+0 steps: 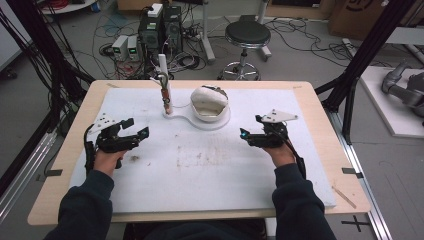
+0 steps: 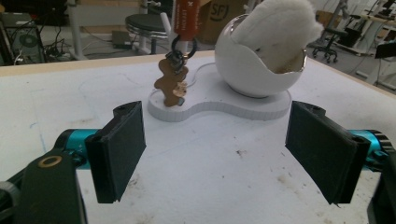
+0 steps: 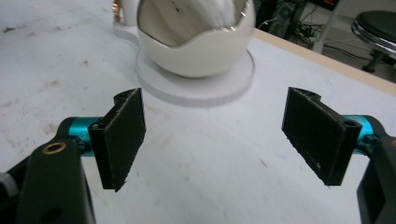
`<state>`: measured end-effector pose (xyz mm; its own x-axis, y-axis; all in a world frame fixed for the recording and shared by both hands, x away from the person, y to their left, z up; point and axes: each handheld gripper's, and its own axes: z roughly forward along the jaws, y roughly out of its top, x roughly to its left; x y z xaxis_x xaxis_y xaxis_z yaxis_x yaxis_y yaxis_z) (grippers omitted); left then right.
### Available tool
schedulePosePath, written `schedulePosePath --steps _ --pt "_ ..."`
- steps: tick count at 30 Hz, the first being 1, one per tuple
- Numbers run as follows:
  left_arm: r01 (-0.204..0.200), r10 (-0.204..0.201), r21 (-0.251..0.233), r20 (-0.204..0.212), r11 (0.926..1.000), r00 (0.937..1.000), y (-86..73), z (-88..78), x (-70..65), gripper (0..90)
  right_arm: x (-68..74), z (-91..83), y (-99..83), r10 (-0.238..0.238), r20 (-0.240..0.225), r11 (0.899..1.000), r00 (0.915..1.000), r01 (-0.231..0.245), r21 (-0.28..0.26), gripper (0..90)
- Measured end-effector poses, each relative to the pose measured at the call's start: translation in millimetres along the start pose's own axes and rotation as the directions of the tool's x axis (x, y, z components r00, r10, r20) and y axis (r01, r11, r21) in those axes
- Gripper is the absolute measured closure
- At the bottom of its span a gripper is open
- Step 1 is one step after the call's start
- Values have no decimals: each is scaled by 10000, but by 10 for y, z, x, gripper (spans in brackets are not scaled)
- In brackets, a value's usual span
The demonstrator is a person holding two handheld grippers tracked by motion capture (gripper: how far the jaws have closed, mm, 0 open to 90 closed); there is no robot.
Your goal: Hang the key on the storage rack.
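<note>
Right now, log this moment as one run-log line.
left gripper: open, empty | right gripper: open, empty | egg-shaped bowl: on white stand, holds white fluff | brown keychain: hanging from post

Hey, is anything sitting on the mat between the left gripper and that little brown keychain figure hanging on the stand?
Nothing visible. The left gripper is open, and bare white mat runs from its jaws to the stand's base under the brown keychain figure.

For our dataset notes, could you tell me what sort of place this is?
Probably a robotics lab or workshop: computer towers and loose cables cover the floor, a stool stands behind the table, and black frame struts flank it.
</note>
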<state>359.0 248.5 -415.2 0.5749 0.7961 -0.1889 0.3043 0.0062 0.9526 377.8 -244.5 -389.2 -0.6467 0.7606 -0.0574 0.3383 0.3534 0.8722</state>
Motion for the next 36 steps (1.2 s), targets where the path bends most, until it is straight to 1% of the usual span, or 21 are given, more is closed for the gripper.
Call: schedulePosePath --steps 1,2,7,8,9,11,13,15,18,20,28,32,34,36 --pt "0 0 0 0 10000 10000 0 0 0 198 -29 -39 -47 142 24 9999 9999 -142 -5 220" --pt "-77 77 10 -37 10000 10000 8 13 -8 199 -63 -75 -86 184 62 9998 9998 -184 30 220" --pt "-40 40 -21 -13 10000 10000 14 46 -26 199 -172 -260 -251 480 387 9988 9981 -478 -60 218" --pt "-97 97 30 11 9999 10000 11 71 -32 199 -185 -290 -285 432 427 9991 9982 -430 -58 217" --pt "-112 112 64 16 9999 9999 8 81 -39 199 -197 -317 -317 283 450 9996 9986 -286 47 218" --pt "-160 159 107 62 9998 9999 7 88 -43 199 -214 -356 -367 133 633 9994 9979 -153 306 218" --pt "-217 216 171 87 9996 9997 5 91 -52 199 -229 -388 -402 148 769 9988 9969 -182 444 218" --pt "-210 209 145 102 9997 9997 8 82 -54 199 -230 -415 -420 203 859 9987 9961 -241 442 218" --pt "-143 142 141 62 9998 9999 9 75 -44 199 -235 -439 -433 398 843 9989 9956 -417 210 218" --pt "-142 142 142 46 9998 9999 9 72 -42 199 -243 -437 -438 435 843 9989 9955 -451 161 218" --pt "-296 292 221 150 9993 9995 15 64 -64 199 -245 -443 -457 479 945 9985 9944 -501 213 218" --pt "-446 441 275 190 9986 9988 15 67 -92 199 -288 -467 -483 479 1204 9985 9916 -507 204 218" --pt "-504 497 288 242 9983 9985 14 68 -100 199 -312 -488 -501 607 1304 9978 9896 -635 172 218" --pt "-547 538 302 306 9980 9981 10 74 -113 199 -332 -507 -510 631 1401 9977 9881 -657 139 218"
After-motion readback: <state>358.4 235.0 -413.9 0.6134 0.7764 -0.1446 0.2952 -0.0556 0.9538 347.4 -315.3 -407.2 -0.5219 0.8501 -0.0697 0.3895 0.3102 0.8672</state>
